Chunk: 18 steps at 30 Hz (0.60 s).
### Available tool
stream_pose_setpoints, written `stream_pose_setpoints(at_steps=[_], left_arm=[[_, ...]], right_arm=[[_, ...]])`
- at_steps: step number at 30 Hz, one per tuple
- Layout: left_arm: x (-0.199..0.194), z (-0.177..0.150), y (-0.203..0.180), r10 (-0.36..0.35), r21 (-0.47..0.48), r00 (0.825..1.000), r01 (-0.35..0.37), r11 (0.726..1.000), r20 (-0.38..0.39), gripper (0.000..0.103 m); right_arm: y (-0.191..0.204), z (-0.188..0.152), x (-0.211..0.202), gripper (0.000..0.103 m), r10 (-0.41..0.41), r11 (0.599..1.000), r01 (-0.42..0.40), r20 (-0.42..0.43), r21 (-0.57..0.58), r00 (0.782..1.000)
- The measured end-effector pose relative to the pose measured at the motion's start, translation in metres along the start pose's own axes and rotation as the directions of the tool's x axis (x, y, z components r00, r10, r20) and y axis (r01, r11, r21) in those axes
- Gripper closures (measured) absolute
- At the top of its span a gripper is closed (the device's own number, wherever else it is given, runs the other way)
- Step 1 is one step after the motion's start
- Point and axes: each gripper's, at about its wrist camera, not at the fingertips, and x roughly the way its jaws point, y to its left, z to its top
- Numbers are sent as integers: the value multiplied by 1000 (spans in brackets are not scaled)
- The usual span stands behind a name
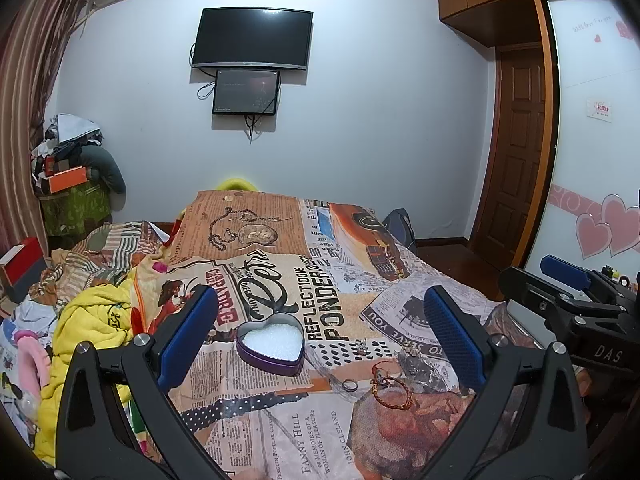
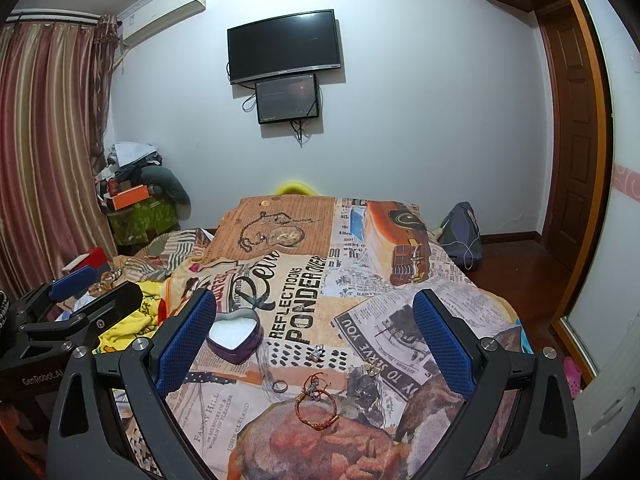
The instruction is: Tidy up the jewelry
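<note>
Hovering above the bed (image 1: 280, 248) with jaws wide and empty, the left gripper (image 1: 320, 332) and right gripper (image 2: 316, 336) framed the open heart-shaped tin (image 1: 270, 344) at frame centre, red cord bracelet (image 2: 316, 408) and ring (image 2: 279, 386) lying lower centre, loose, probably awaiting pickup.

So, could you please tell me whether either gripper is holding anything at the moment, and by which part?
Nothing is held: the left gripper and right gripper are both open and empty above the bed.
</note>
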Motion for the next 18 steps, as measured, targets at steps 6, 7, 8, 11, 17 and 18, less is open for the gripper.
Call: stream_pose_setpoints(at_steps=[6,7,8,11,17,18], left_arm=[[0,0,0,1,0,1000,-1,1000,0,0],[0,0,0,0,0,1000,0,1000,0,0],[0,0,0,0,0,1000,0,1000,0,0],[0,0,0,0,0,1000,0,1000,-1,0],[1,-2,1,2,0,1000,-2,1000,-6,0],[2,-3,1,3,0,1000,-3,1000,-8,0]], right_arm=[[0,-1,0,5,0,1000,0,-2,2,1000],[0,-1,0,5,0,1000,0,-2,2,1000],[0,-1,0,5,0,1000,0,-2,1,1000],[0,-1,0,5,-1,1000,1,-3,0,1000],[-2,-4,2,5,0,1000,0,-9,4,1000],[-2,-5,3,5,0,1000,0,-11,5,1000]])
